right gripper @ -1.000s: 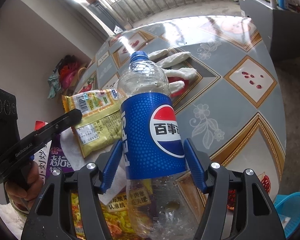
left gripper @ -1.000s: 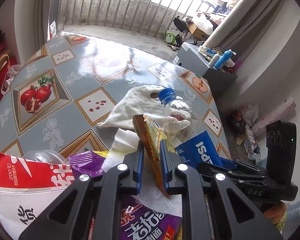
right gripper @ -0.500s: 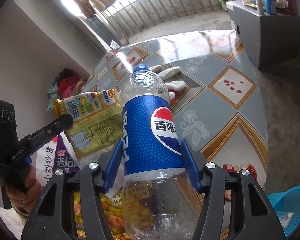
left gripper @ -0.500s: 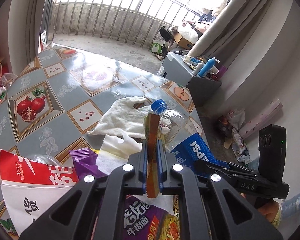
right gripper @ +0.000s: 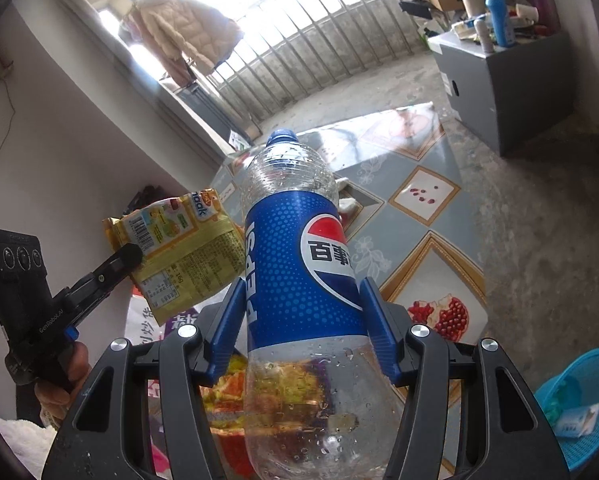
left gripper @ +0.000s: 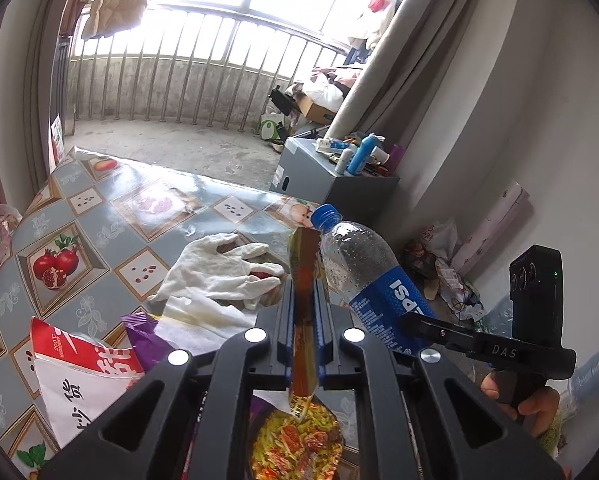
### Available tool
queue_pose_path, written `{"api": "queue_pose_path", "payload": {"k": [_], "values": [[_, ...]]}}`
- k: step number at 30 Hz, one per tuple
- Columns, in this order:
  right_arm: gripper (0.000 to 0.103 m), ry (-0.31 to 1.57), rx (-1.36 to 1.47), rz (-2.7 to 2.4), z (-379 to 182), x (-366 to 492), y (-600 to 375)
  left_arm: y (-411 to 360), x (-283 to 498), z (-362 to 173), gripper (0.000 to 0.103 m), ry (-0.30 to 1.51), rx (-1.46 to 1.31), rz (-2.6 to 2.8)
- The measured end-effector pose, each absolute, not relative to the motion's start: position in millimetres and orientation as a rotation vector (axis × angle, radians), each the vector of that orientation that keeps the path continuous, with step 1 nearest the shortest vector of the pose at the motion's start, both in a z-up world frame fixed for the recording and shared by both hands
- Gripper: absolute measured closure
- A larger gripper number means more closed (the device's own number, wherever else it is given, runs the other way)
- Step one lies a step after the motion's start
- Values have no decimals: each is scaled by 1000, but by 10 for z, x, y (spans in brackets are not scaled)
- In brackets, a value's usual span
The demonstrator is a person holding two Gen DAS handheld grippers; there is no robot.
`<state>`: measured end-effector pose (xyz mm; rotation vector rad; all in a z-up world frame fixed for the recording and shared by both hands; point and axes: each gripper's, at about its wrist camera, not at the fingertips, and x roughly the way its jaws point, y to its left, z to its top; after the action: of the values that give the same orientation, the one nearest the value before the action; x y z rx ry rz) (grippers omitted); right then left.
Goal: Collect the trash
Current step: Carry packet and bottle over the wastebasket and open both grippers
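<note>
Yellow snack packet (right gripper: 179,252) clamped edge-on in left gripper (left gripper: 304,320); Pepsi bottle (right gripper: 303,264) gripped by right gripper (right gripper: 301,320), both angled down over table (left gripper: 99,216).

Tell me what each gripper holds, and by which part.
Left gripper: yellow snack packet, pinched at its edge. Right gripper: Pepsi bottle, clamped around its labelled middle.
</note>
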<state>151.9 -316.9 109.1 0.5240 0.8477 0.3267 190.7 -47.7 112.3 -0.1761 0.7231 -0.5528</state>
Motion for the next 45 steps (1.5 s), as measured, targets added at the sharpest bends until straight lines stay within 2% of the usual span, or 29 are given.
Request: {"api": "queue_pose_path", "payload": {"k": [8,13,21,28,29,31,32,33,36,45], "values": [[49,754,597,167,1230,634,-3680,-1125,1420,1220,95,731,-124,-756],[49,732,727,-25,997,-64,-4169,-1839,1114,1026,95,801,-46,-901],[48,779,1133,-294,-58,-1014,-4933,-3226,759,167,95,1060,164,-1035],[45,837,1474,-374,-1168,-1201,-5369,-4302,662,-626,94,1219,358,-1020],[44,828,1521,-374,-1282,-1193,-5453,-4423,658,-697,92,1213,374,-1022],[39,776,1596,-349,-1503,-1157,-5620,-4622,663,-823,74,1202,405,-997],[37,756,1620,-346,-1602,-1126,-5698,-4690,662,-861,58,1195,401,-991],[35,752,1626,-370,-1671,-1130,-5756,-4700,649,-897,49,1182,395,-976],[34,767,1627,-443,-1806,-1127,-5839,-4646,673,-933,41,1183,370,-955],[34,787,1503,-469,-1648,-1267,-5635,-4353,726,-705,36,1098,329,-963]]}}
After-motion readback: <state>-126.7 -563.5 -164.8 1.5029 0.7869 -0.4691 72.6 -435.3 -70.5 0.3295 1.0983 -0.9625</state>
